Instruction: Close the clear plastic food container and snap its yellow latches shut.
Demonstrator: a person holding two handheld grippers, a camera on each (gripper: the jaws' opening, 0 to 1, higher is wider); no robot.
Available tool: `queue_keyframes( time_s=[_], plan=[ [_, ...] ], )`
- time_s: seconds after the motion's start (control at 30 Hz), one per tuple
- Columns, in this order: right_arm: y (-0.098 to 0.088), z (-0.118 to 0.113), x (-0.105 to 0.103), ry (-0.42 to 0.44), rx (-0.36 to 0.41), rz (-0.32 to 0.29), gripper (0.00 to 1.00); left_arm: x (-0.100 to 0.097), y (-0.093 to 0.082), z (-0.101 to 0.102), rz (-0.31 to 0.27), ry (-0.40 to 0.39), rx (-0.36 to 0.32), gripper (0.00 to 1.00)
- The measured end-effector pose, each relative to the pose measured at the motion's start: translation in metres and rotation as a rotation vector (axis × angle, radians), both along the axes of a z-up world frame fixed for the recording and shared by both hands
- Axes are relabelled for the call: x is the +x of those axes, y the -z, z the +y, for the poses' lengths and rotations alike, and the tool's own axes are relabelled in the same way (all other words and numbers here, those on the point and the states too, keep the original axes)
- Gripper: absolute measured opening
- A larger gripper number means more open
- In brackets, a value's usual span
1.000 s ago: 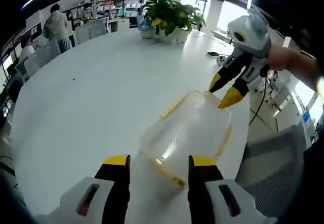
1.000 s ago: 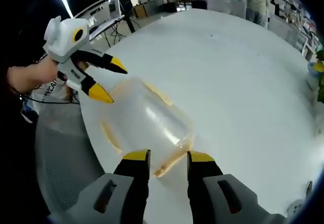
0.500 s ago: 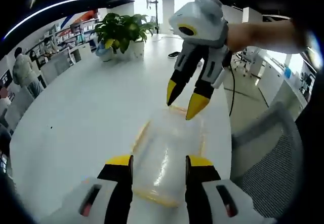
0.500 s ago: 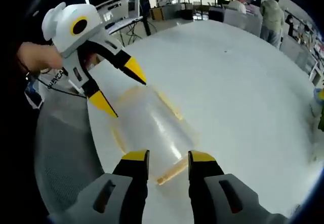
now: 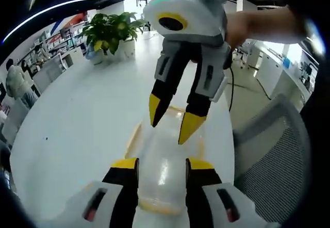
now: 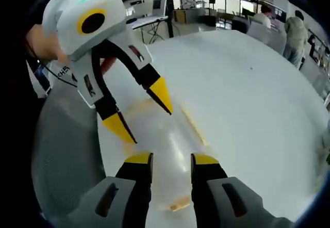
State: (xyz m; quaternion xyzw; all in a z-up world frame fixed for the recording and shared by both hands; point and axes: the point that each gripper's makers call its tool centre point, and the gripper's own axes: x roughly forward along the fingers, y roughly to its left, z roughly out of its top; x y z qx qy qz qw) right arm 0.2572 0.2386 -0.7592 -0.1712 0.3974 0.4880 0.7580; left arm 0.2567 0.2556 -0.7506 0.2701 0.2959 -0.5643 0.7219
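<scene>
Left gripper (image 5: 161, 166): it points forward and down over the clear food container (image 5: 164, 172), jaws apart, one yellow tip on each side of the container's near end. Contact cannot be confirmed.

Right gripper (image 6: 171, 160): in the right gripper view it is likewise lowered over the container (image 6: 164, 150), jaws apart, tips straddling the near end. In the left gripper view the same tool (image 5: 170, 125) comes down steeply from above, held by a hand (image 5: 258, 27) at upper right, its tips just over the container's far end. In the right gripper view the left gripper (image 6: 140, 115) descends from upper left, jaws spread, tips close above the container's far part.

Container: it lies on the white desk (image 5: 77, 114) near the edge, beside a grey mesh chair (image 5: 273, 156). Yellow latches (image 6: 193, 127) run along its long sides; their position, snapped or loose, cannot be told.

Writing: dark letters on the person's white shirt (image 6: 64, 72), too small to read.

Background: a potted plant (image 5: 109, 32) stands at the desk's far end.
</scene>
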Motion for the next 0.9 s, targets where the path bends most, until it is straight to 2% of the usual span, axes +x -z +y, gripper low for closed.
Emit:
queue_keyframes(
  time_s=[0.17, 0.43, 0.57, 0.7, 0.8, 0.9],
  plan=[
    [-0.007, 0.009, 0.008, 0.004, 0.035, 0.007, 0.25, -0.006, 0.003, -0.001, 0.0, 0.017, 0.012, 0.28],
    [-0.007, 0.011, 0.017, -0.012, 0.018, 0.002, 0.26, -0.015, 0.001, -0.004, 0.012, 0.031, 0.009, 0.29],
    [-0.006, 0.011, 0.02, -0.008, 0.005, 0.03, 0.24, -0.016, 0.002, -0.005, -0.006, 0.032, 0.019, 0.3],
    [-0.004, 0.009, 0.024, -0.032, -0.028, 0.044, 0.27, -0.02, 0.003, -0.009, 0.002, 0.029, 0.012, 0.31],
    [-0.004, 0.011, 0.027, -0.041, -0.03, 0.057, 0.28, -0.027, 0.005, -0.011, 0.002, 0.056, 0.021, 0.31],
    [0.0, 0.014, 0.03, -0.059, -0.041, 0.081, 0.29, -0.03, 0.012, -0.009, -0.015, 0.083, 0.062, 0.34]
  ],
)
